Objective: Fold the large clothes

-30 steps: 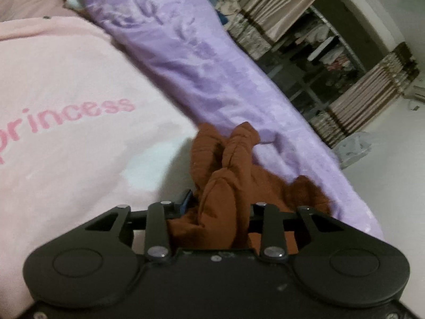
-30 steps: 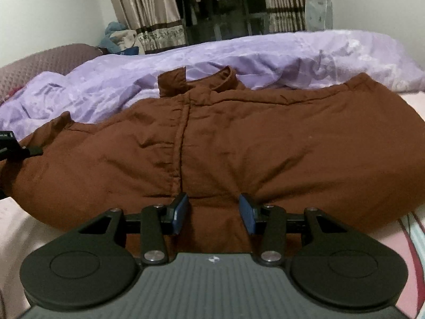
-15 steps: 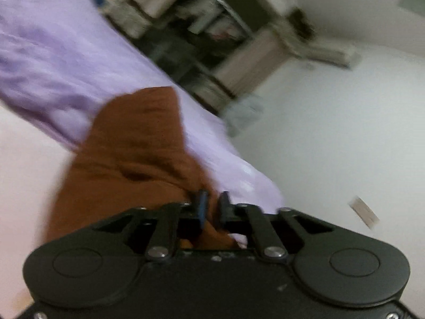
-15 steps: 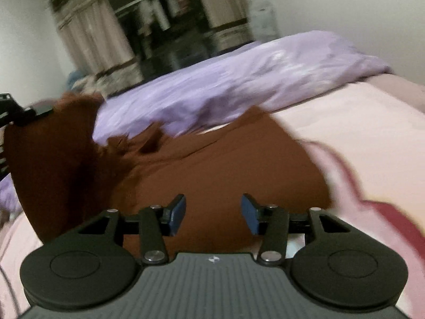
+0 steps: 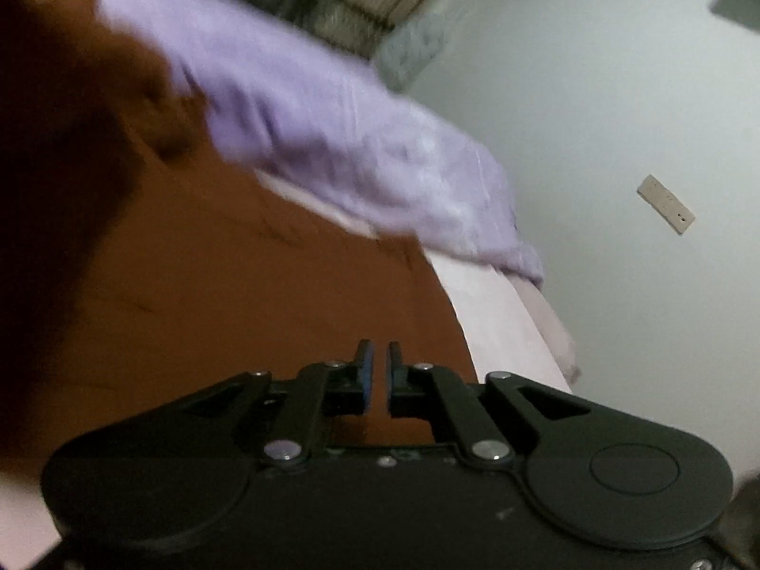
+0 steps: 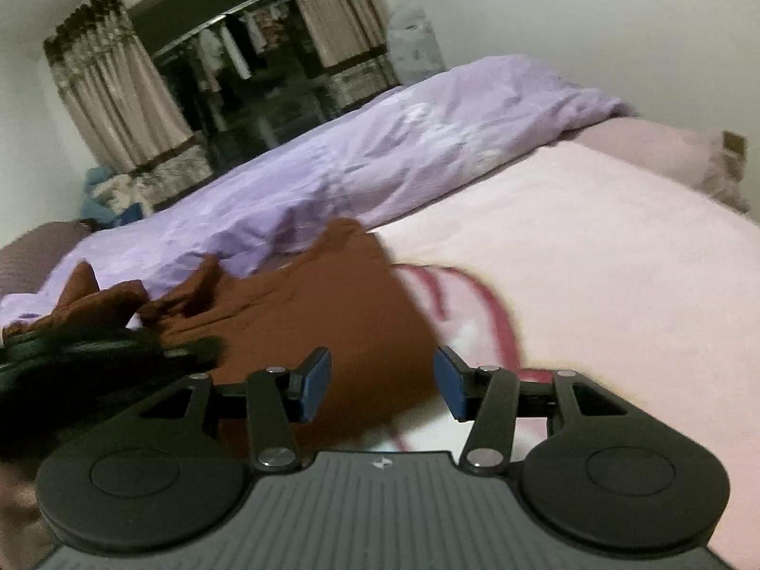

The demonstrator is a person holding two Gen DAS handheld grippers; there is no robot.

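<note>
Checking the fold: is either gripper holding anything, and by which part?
Right gripper holds nothing. Left gripper jaws are opening, nearly together; a pinch on the brown garment cannot be told.

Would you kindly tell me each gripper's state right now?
Left gripper: jaws opening, narrow gap, nothing gripped.
Right gripper: open, empty, over the brown garment.

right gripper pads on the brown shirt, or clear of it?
Apart. Right wrist view: right gripper pads stand wide, brown shirt lies beyond, nothing pinched.
</note>
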